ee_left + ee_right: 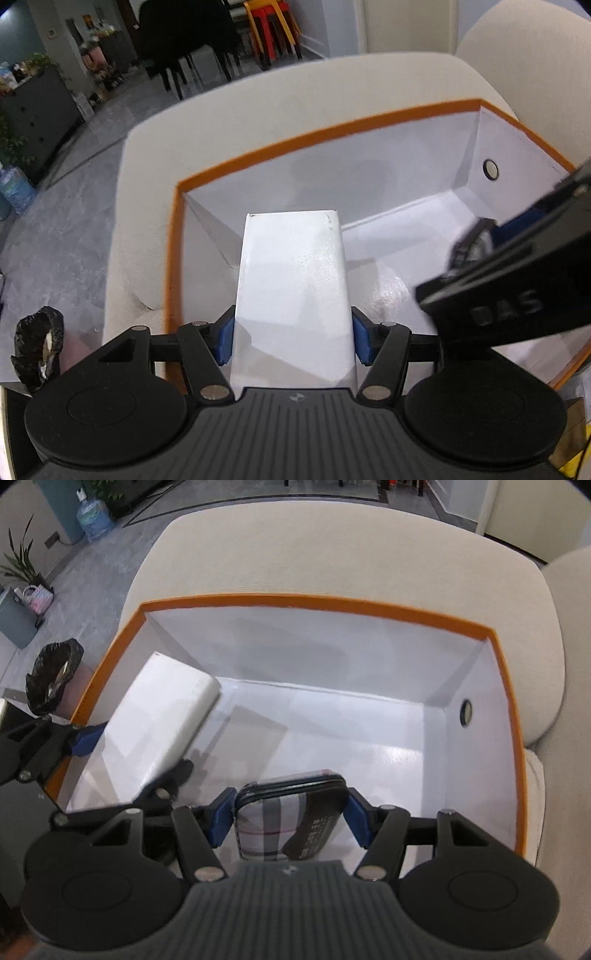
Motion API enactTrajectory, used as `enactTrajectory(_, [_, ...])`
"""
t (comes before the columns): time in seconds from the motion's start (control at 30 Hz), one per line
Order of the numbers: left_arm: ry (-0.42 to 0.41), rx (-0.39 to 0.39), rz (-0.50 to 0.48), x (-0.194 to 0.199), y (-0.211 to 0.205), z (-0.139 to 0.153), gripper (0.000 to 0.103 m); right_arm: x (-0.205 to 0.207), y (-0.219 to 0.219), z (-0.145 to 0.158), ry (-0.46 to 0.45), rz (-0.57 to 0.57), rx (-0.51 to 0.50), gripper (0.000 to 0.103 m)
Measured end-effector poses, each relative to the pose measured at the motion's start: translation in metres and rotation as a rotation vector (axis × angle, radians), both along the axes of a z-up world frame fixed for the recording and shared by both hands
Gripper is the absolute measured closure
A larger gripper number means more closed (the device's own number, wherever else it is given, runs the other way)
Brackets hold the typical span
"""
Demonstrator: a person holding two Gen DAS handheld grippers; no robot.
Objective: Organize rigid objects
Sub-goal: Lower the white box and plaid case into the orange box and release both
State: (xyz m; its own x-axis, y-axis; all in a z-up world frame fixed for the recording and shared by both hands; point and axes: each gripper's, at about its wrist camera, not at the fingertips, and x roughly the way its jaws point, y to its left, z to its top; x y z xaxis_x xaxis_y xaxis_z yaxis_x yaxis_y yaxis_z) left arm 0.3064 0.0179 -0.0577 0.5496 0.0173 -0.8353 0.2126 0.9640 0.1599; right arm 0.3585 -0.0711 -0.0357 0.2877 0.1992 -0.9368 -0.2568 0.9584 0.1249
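A large open box with an orange rim (332, 127) (317, 600) and white inside sits on a beige seat. My left gripper (293, 338) is shut on a flat white box (293, 288), held over the left part of the big box; it also shows in the right wrist view (159, 716). My right gripper (290, 818) is shut on a plaid zip case (288, 819) with a dark label, held over the big box's near side. The right gripper shows at the right of the left wrist view (517, 273).
The big box has a round hole (490, 170) (466, 712) in its right wall. A bin with a black bag (53, 675) (37, 350) stands on the grey floor at the left. A water bottle (94, 517) and plants stand farther back.
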Motion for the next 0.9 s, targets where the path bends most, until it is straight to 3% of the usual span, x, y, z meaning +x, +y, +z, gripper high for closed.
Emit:
enactTrajectory(0.27, [0.118,0.071,0.002,0.018,-0.004,-0.007,0.033,0.018,0.019,-0.005,0.044,0.041,-0.045,0.041])
enactTrajectory(0.4, [0.093,0.036,-0.008,0.017,0.001,-0.006,0.023,0.03,0.018,-0.014,0.066,0.028,-0.008,0.041])
enactTrajectory(0.53, [0.071,0.037,-0.001,0.016,0.004,-0.006,0.022,0.032,0.021,-0.018,0.065,0.044,0.001,0.031])
enactTrajectory(0.9, [0.042,0.019,0.024,0.014,0.006,-0.002,0.021,0.025,0.012,-0.009,0.004,0.014,-0.01,0.031])
